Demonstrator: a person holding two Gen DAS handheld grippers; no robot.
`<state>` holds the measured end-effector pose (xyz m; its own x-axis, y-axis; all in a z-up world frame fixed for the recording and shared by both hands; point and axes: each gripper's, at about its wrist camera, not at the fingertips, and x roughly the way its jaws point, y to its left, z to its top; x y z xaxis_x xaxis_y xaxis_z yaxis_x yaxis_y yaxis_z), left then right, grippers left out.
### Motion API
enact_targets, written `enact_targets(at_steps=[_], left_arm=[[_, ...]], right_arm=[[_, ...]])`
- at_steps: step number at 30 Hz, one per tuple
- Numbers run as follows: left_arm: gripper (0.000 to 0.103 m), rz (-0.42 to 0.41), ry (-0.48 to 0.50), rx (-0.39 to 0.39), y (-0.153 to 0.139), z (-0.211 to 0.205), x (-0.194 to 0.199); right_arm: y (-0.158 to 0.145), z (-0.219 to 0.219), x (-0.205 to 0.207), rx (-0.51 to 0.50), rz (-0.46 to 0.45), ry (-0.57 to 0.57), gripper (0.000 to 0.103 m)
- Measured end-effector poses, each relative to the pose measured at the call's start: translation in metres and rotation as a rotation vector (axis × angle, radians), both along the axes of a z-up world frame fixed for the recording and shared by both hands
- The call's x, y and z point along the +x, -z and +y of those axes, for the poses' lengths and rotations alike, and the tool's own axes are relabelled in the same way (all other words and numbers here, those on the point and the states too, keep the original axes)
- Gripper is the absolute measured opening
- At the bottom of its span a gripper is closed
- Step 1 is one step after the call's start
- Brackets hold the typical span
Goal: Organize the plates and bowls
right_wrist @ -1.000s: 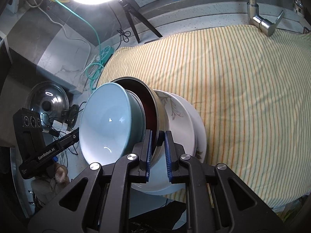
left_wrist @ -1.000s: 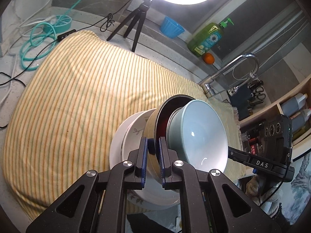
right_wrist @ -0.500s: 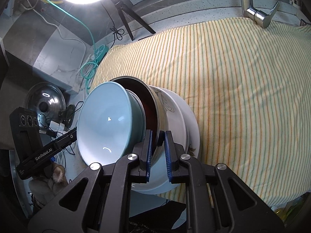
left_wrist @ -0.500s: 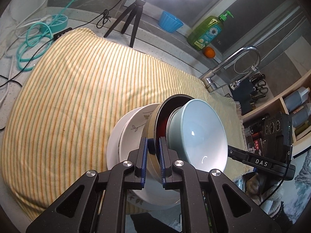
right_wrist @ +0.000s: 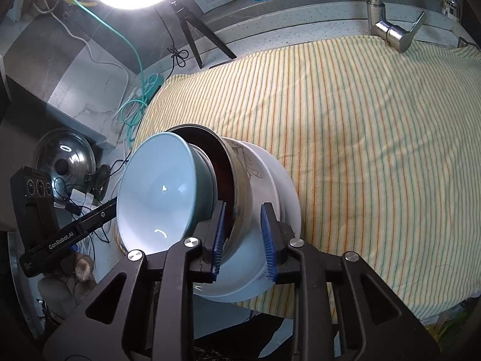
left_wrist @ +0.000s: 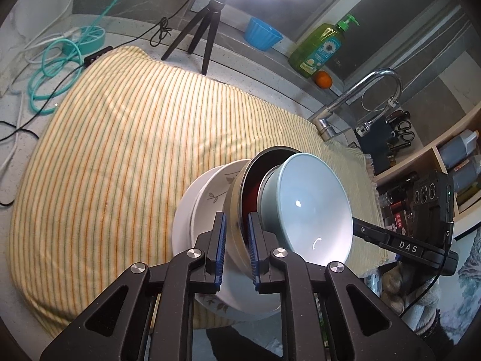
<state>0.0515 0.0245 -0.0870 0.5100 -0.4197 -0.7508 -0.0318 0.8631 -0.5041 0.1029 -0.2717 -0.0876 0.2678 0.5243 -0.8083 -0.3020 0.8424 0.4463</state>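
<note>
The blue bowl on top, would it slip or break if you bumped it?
Probably both. The blue bowl looks glazed and shiny, so it is likely slippery. It sits nested in the metal bowl, which sits in the white bowl near the striped cloth's edge, so a bump might slide it off. It looks ceramic, likely breakable.

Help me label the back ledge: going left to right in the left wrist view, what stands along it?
Coiled teal cable → tripod → blue cup → green soap bottle → orange → faucet.
</note>
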Motion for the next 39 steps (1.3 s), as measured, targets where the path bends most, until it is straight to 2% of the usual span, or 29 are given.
enact_targets(at_steps=[2, 4, 8, 10, 11, 16, 19, 23, 26, 29, 31, 35, 39], left_arm=[[0.024, -0.010, 0.001, 0.011, -0.003, 0.001, -0.001], [0.024, -0.011, 0.000, 0.019, -0.004, 0.002, -0.001], [0.025, -0.020, -0.006, 0.029, -0.008, 0.006, -0.005], [0.031, -0.027, -0.004, 0.047, -0.010, 0.006, -0.007], [0.034, -0.033, -0.006, 0.058, -0.012, 0.006, -0.008], [0.035, -0.066, 0.004, 0.115, -0.022, 0.001, -0.018], [0.043, -0.085, 0.019, 0.152, -0.026, -0.007, -0.025], [0.044, -0.111, 0.029, 0.188, -0.032, -0.016, -0.034], [0.053, -0.130, 0.040, 0.244, -0.036, -0.024, -0.039], [0.053, -0.135, 0.038, 0.272, -0.036, -0.030, -0.045], [0.053, -0.124, 0.035, 0.276, -0.034, -0.032, -0.049], [0.053, -0.111, 0.039, 0.322, -0.032, -0.037, -0.056], [0.054, -0.100, 0.025, 0.329, -0.034, -0.036, -0.061]], right_arm=[[-0.002, -0.004, -0.001, 0.011, -0.005, 0.009, 0.032], [-0.006, -0.006, -0.002, 0.010, -0.022, 0.022, 0.044], [-0.014, -0.011, -0.005, 0.001, -0.053, 0.034, 0.046], [-0.019, -0.012, -0.009, -0.020, -0.082, 0.038, 0.051], [-0.021, -0.012, -0.010, -0.028, -0.093, 0.043, 0.051], [-0.030, -0.015, -0.020, -0.052, -0.139, 0.053, 0.051], [-0.035, -0.014, -0.026, -0.073, -0.169, 0.041, 0.051], [-0.041, -0.011, -0.037, -0.093, -0.202, 0.029, 0.051], [-0.045, -0.009, -0.046, -0.108, -0.226, 0.024, 0.051], [-0.047, -0.009, -0.054, -0.113, -0.241, 0.023, 0.052], [-0.048, -0.010, -0.058, -0.113, -0.252, 0.027, 0.069], [-0.052, -0.010, -0.070, -0.126, -0.293, 0.041, 0.074], [-0.054, -0.010, -0.078, -0.138, -0.307, 0.039, 0.078]])
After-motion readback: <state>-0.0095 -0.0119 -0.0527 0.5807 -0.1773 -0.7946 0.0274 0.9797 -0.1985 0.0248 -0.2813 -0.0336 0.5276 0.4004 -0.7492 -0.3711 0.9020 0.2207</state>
